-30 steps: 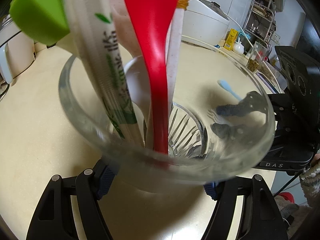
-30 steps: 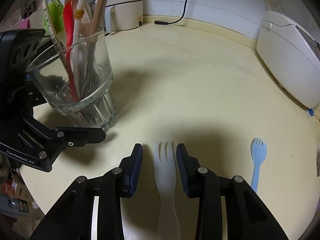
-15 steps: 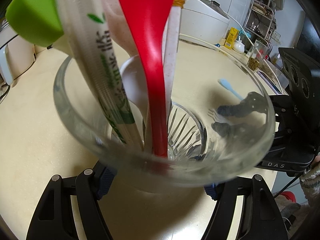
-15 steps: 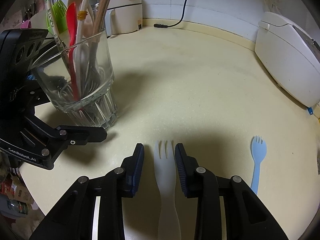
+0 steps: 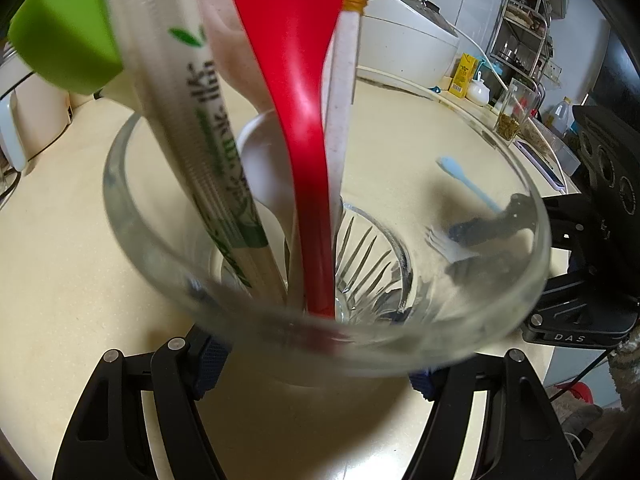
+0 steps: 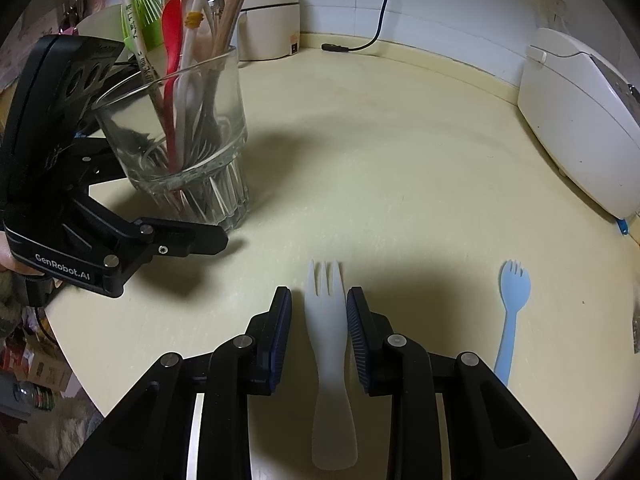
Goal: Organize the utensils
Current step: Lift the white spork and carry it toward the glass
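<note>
A white rice cooker sits at the tabletop's right edge. A black cable hangs down the tiled wall, its plug lying near a second white appliance.

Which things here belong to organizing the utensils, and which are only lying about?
Job: white fork, between the right gripper pads; blue fork; glass with utensils, held by the left gripper.

Lying about: rice cooker; black cable.

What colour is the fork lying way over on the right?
Light blue fork; the right wrist view shows it best.
</note>
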